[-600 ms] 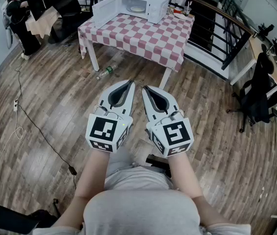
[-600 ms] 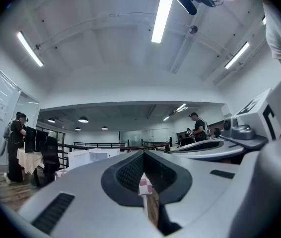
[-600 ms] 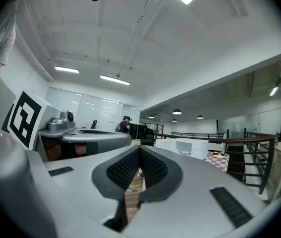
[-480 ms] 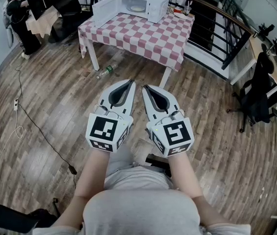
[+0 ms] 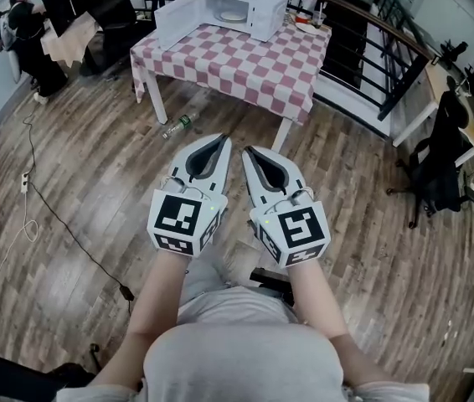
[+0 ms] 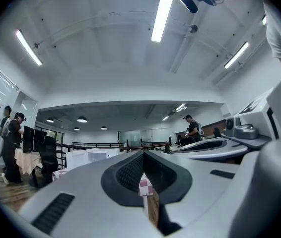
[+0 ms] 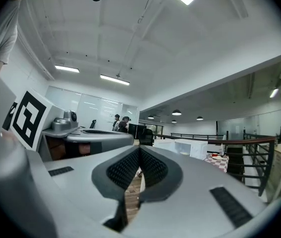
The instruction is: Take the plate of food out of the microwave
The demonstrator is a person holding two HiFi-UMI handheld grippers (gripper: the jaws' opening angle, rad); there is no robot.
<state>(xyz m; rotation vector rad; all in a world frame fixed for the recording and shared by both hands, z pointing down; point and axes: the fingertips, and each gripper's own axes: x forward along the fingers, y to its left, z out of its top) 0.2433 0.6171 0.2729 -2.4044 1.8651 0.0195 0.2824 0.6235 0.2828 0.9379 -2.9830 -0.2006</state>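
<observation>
Head view: left tongs (image 5: 219, 142), right tongs (image 5: 249, 152) (square-marked) closed.

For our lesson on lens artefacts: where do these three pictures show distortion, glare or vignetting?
Head view: wide-angle bending bows the black metal railing; pale sheen lies on the brown wooden plank floor. Left gripper view: dark round corners; the long ceiling strip light blown out white. Right gripper view: same dark rim; white ceiling bowed.
</observation>
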